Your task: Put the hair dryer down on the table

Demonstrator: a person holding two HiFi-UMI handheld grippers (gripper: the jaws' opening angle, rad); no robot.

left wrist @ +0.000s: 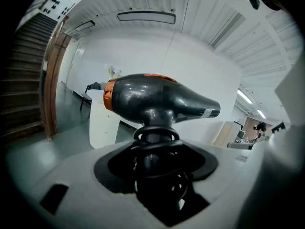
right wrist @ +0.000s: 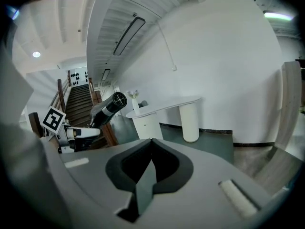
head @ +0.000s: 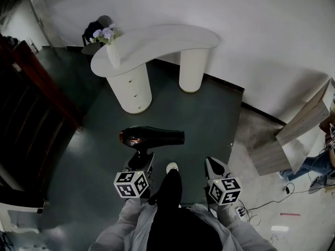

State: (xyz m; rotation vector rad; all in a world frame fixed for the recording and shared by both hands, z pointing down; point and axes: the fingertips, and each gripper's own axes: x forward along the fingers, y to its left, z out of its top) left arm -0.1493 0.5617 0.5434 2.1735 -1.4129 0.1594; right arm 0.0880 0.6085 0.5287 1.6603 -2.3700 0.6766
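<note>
The hair dryer [head: 157,136] is seen in glossy black plastic with an orange band; ahead of it, the table [head: 172,38] is finished in smooth matt white.

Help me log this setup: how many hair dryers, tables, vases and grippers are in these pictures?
Hair dryer: 1
Table: 1
Vase: 1
Grippers: 2 (left gripper, right gripper)
Total: 5

We seem to be in a bare studio hall: white walls [head: 261,25], a wooden staircase [left wrist: 24,89], a ceiling strip light [left wrist: 146,16], one curved white bench [head: 162,40] with flowers [head: 104,34].
</note>
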